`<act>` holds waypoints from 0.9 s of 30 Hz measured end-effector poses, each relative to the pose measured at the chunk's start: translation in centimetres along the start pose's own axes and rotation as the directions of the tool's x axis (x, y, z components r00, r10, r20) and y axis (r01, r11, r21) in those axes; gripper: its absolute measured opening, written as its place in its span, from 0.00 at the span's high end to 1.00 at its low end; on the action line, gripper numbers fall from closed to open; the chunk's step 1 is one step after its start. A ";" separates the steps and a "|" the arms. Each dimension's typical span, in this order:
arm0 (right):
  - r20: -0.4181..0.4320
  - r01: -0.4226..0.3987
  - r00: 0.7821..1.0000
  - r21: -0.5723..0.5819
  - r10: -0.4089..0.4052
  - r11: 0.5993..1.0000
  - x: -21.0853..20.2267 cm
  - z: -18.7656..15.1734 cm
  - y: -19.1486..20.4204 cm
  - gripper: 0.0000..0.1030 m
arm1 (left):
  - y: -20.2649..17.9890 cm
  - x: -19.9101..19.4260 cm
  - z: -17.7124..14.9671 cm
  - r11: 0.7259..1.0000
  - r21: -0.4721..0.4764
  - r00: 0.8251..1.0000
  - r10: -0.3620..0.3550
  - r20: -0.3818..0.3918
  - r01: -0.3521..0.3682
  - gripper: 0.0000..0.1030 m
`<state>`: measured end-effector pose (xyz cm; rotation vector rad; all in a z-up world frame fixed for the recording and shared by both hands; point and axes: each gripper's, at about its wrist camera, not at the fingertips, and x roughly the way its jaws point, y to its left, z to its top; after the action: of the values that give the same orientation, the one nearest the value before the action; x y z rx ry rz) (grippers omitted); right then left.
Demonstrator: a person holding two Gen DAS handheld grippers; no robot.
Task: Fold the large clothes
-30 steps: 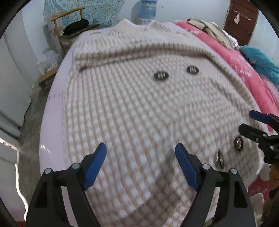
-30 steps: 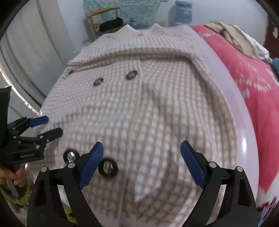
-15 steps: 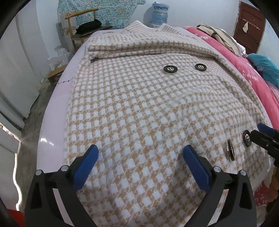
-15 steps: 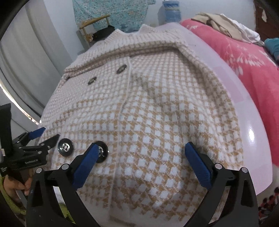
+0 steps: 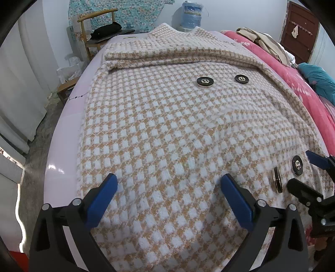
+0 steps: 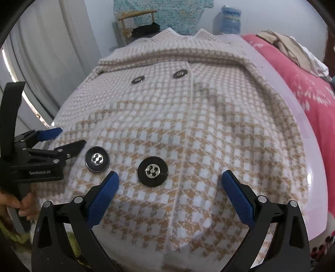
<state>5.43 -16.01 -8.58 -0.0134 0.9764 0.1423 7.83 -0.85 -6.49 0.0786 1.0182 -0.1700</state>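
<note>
Checked coat [image 5: 167,129] spread flat, hand-held grippers — both agape

place: home bedroom, likely | signs: pink bedding [image 5: 303,92], wooden chair [image 5: 92,27], water jug [image 5: 191,12]

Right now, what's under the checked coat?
The coat lies spread on a glossy pale lilac surface, which shows along its left side and, in the right wrist view, along its right side. Whatever sits beneath the coat's middle is covered.
</note>
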 end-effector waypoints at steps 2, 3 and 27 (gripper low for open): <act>-0.001 -0.004 1.000 -0.001 0.004 1.000 0.0 0.0 -0.1 0.08 | 0.0 0.0 0.0 1.000 0.000 1.000 0.001 -0.001 -0.001 0.06; -0.003 -0.006 1.000 -0.002 0.006 1.000 0.1 0.0 -0.2 0.08 | 0.0 0.0 0.0 1.000 0.000 1.000 0.001 -0.001 -0.001 0.06; -0.006 0.002 1.000 -0.002 -0.002 1.000 0.4 0.0 0.0 0.08 | -0.1 0.1 0.0 1.000 0.002 1.000 0.000 -0.001 0.000 0.05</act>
<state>5.63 -16.00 -8.90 -0.0168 0.9824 0.1411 7.87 -0.91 -6.58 0.0803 1.0195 -0.1708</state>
